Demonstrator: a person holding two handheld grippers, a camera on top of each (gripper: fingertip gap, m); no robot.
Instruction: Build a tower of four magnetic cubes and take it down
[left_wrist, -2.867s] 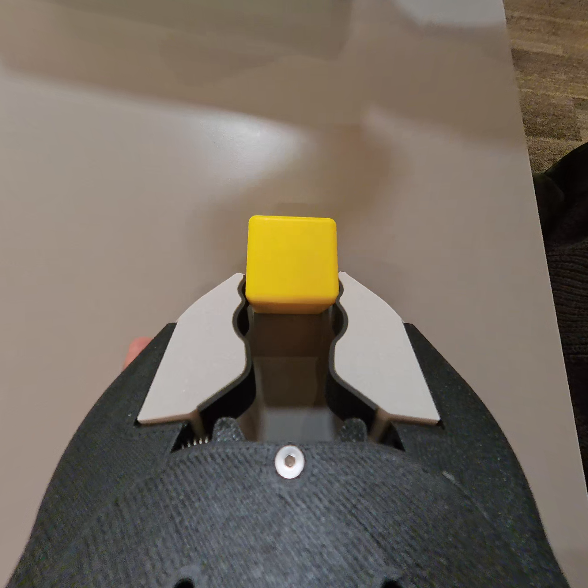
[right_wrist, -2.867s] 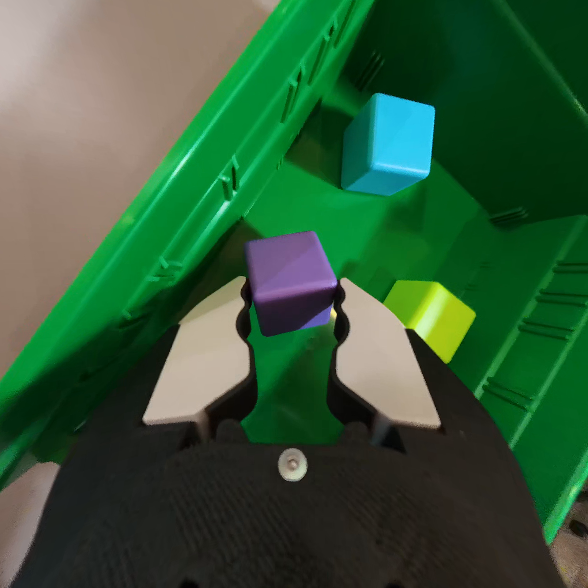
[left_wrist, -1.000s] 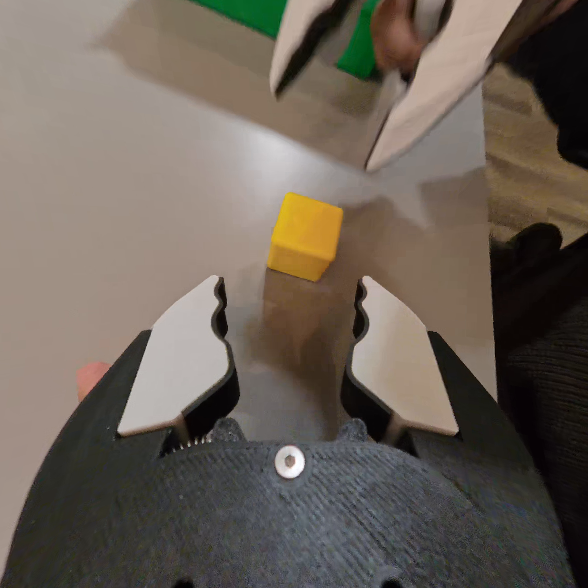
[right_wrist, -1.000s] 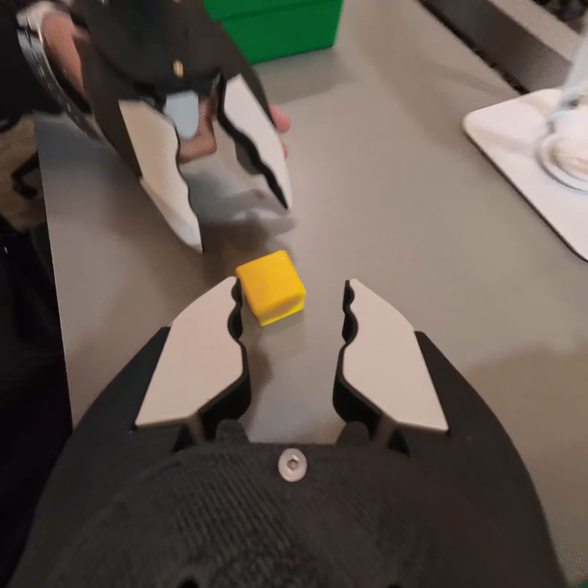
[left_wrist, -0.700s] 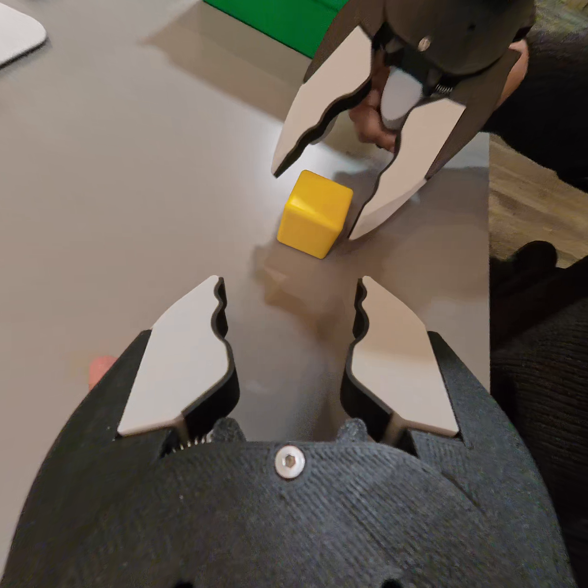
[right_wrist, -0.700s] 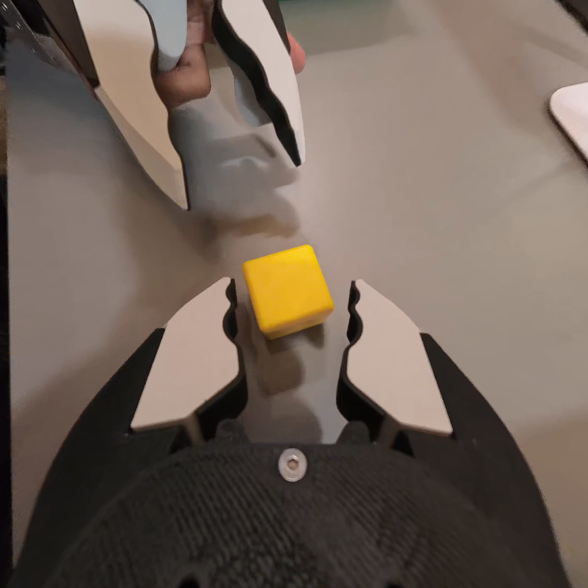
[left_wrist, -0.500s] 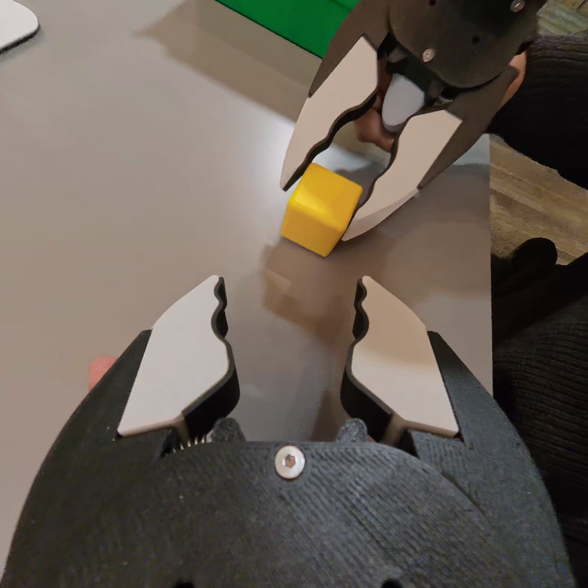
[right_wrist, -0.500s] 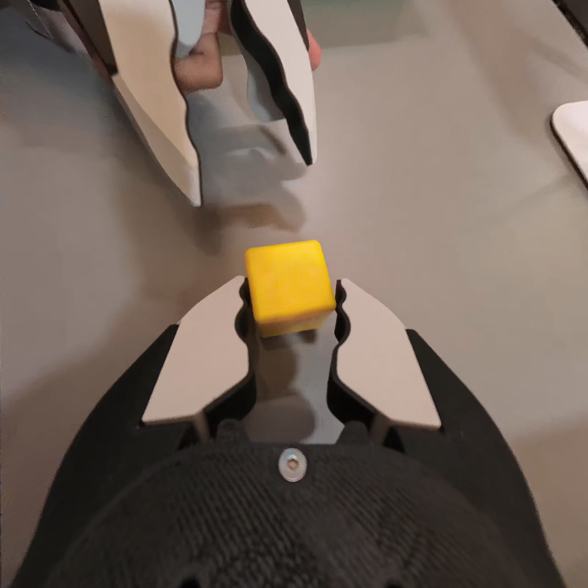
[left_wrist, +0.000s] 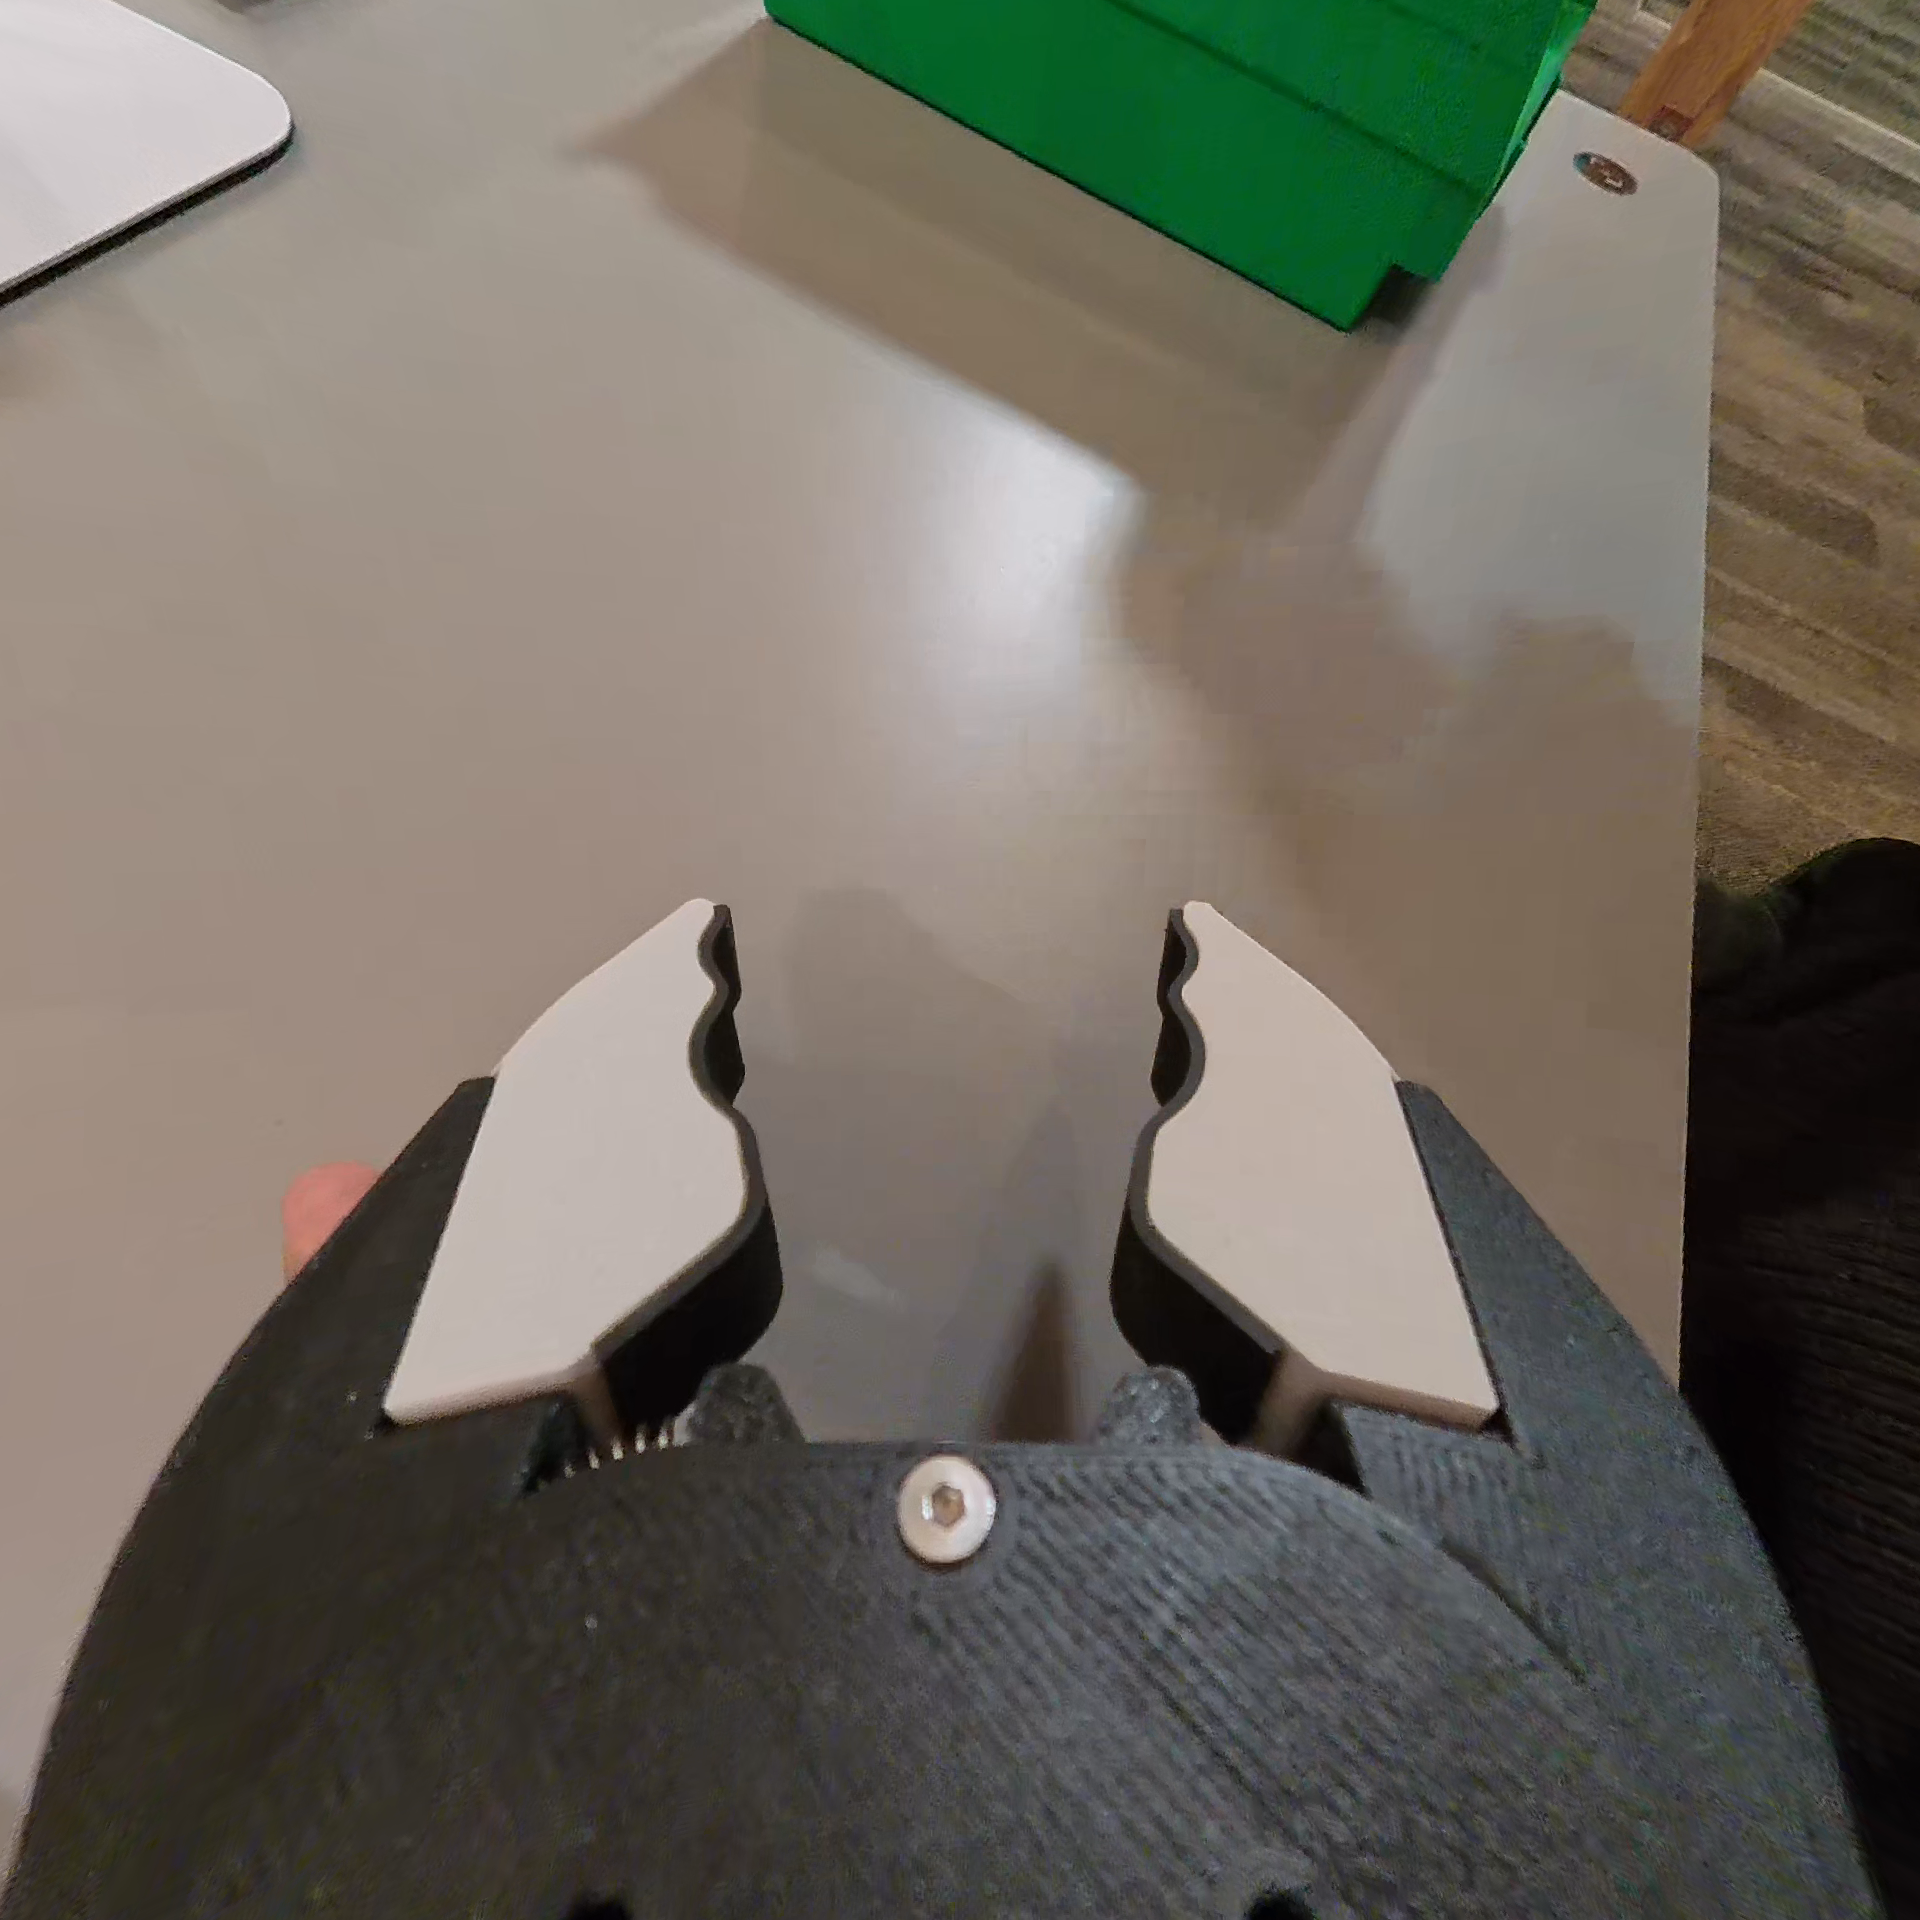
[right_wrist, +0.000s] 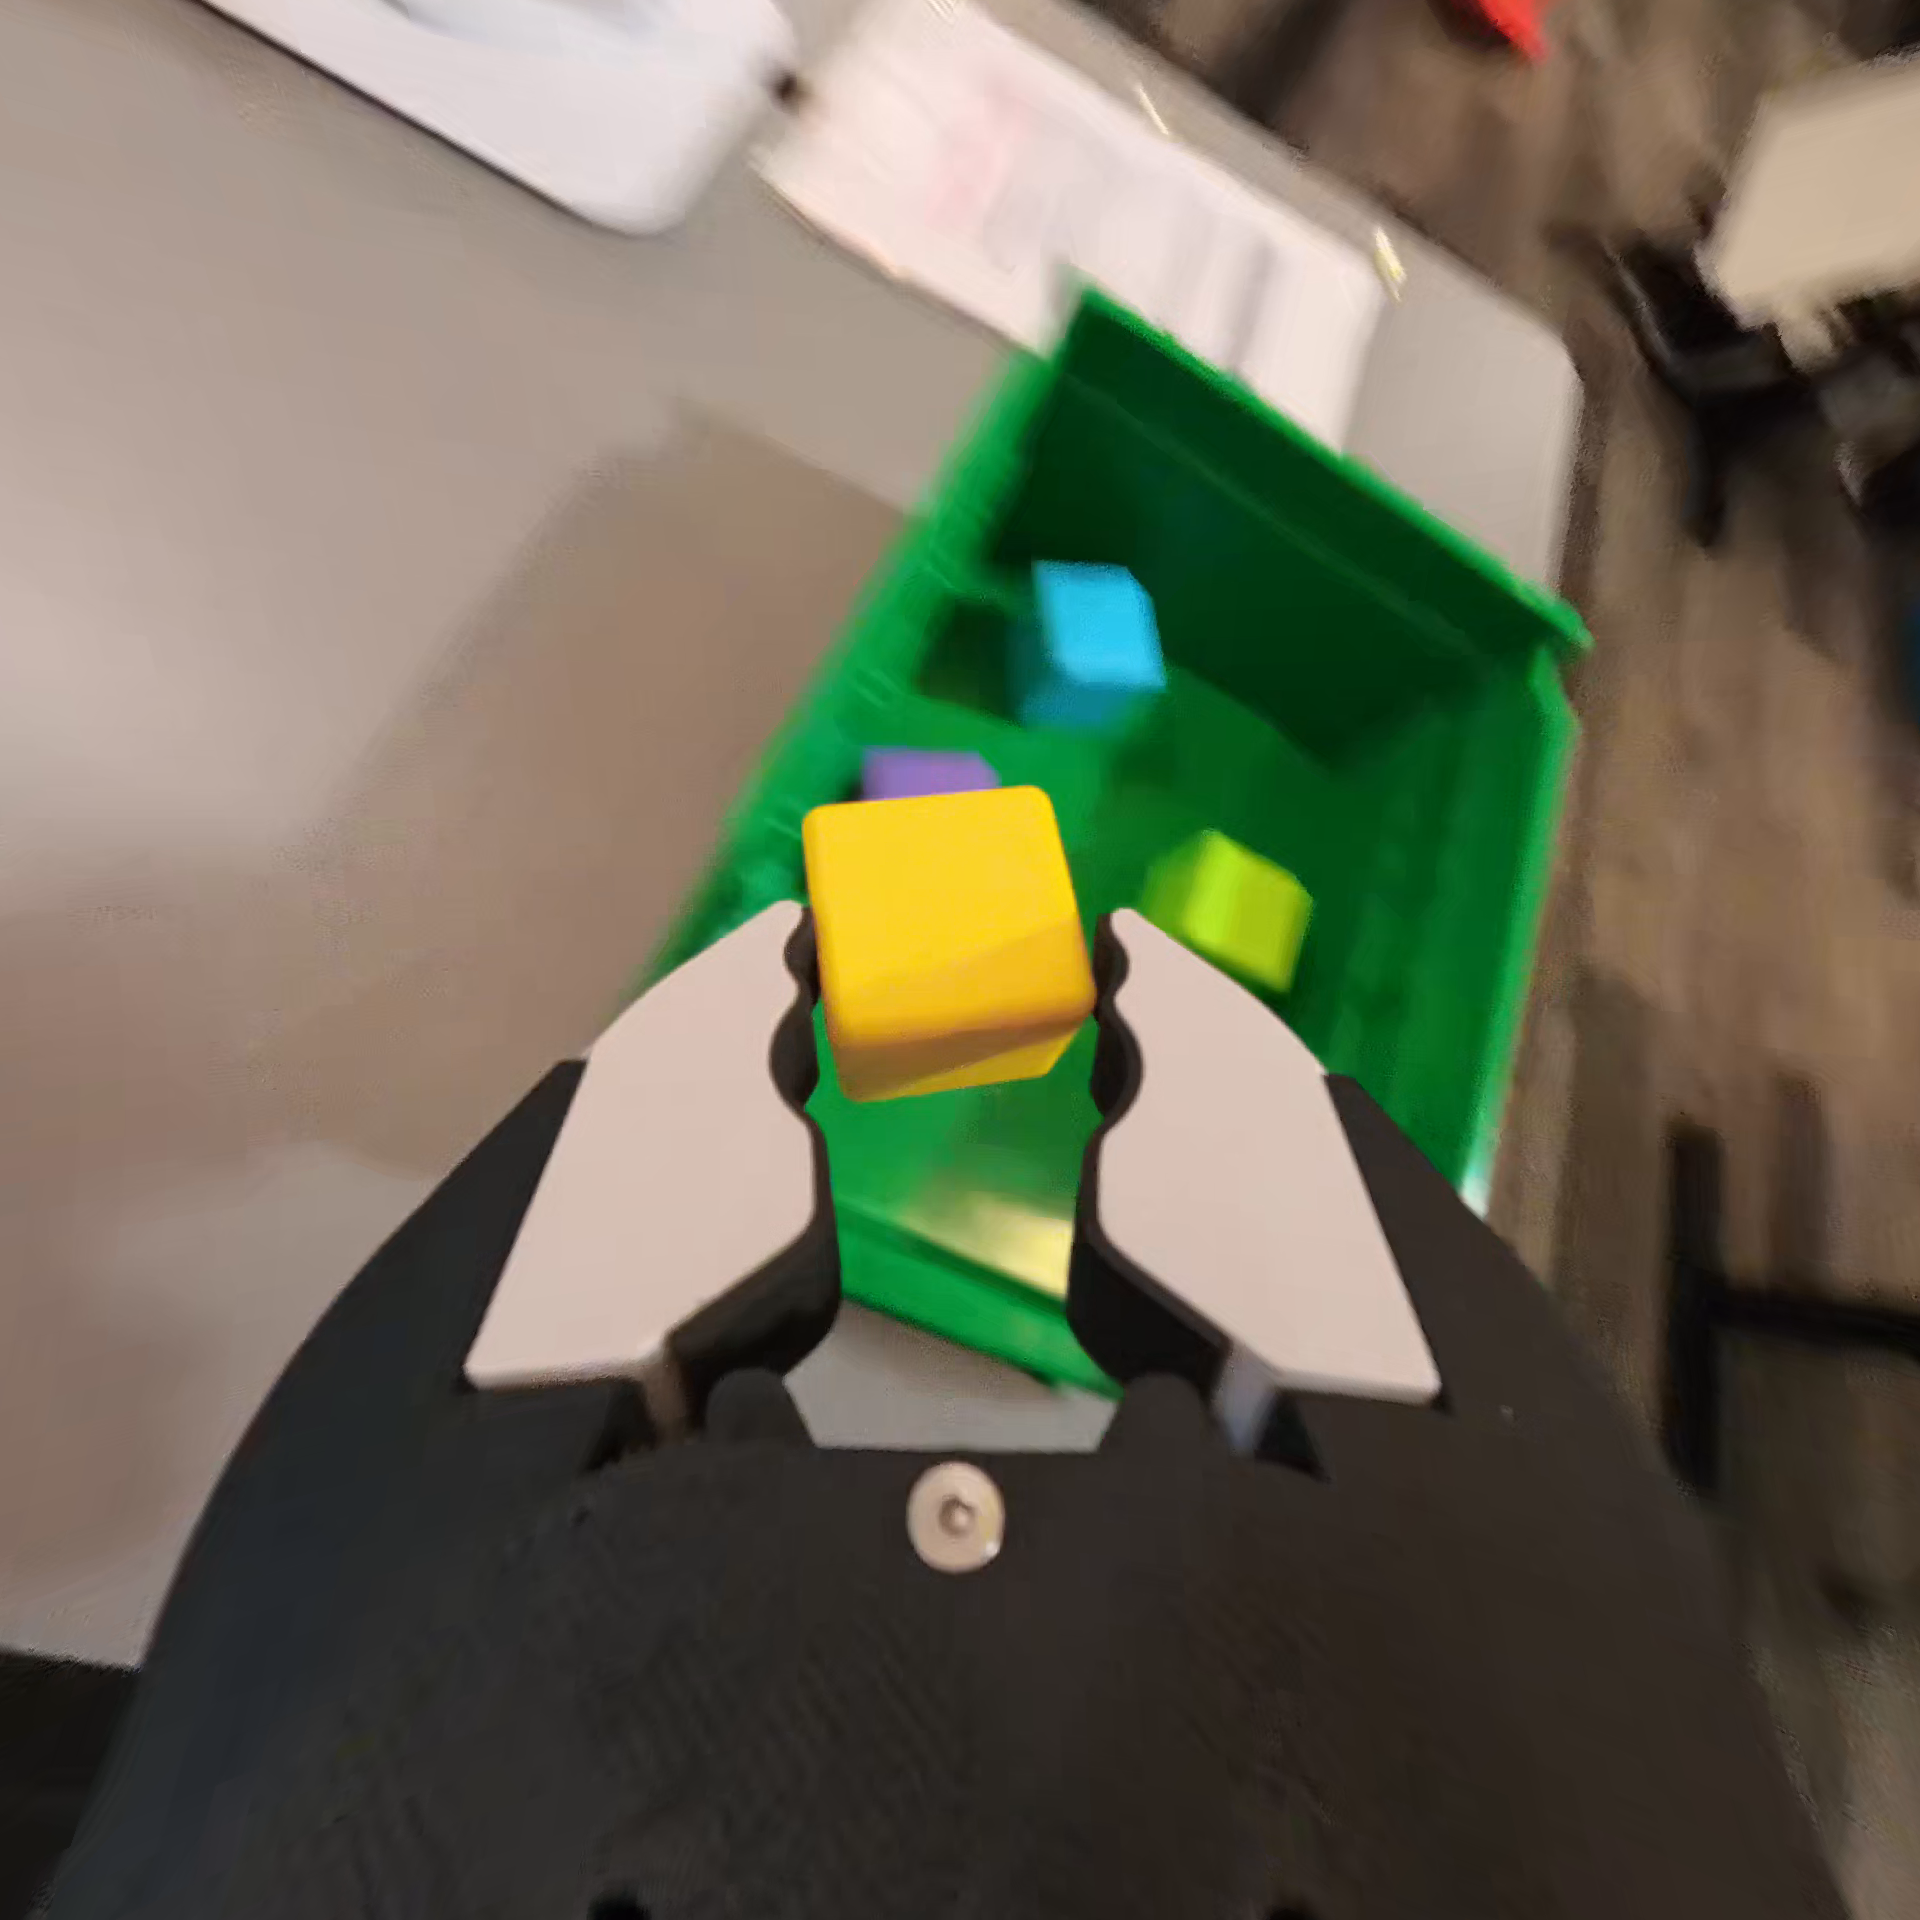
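The right tongs (right_wrist: 951, 961) are clamped on a yellow cube (right_wrist: 940, 930), gripping it by two opposite side faces near the fingertips. The cube is held in the air, clear of the surface (right_wrist: 312, 623), above the near end of the green bin (right_wrist: 1195, 488). It sits slightly rotated between the fingers, with one edge tilted downward.

Inside the bin lie three more cubes. A purple cube (right_wrist: 925, 774) lies just beyond the yellow cube against the bin's left wall. A lime cube (right_wrist: 1231, 909) lies toward the bin's right side. A blue cube (right_wrist: 1091, 639) lies near the bin's far end. All three are apart from one another.

The left tongs (left_wrist: 951, 920) are spread apart and empty. They hover over bare surface, well apart from the bin, which stands at the far right corner in the left wrist view. A white board (left_wrist: 114, 135) lies left of the bin at the far edge. A fingertip (left_wrist: 322, 1216) shows beside the left tongs' body.

Handling assessment: the cube appears rigid and light, with smooth faces and rounded edges. The smooth finish is likely to slip under a shallow hold. The flat opposite faces are the correct gripping points, centred in the scalloped inner edges of the fingers. The tilt suggests the hold is off-square. The right wrist view is motion-blurred, so fine contact detail cannot be confirmed.
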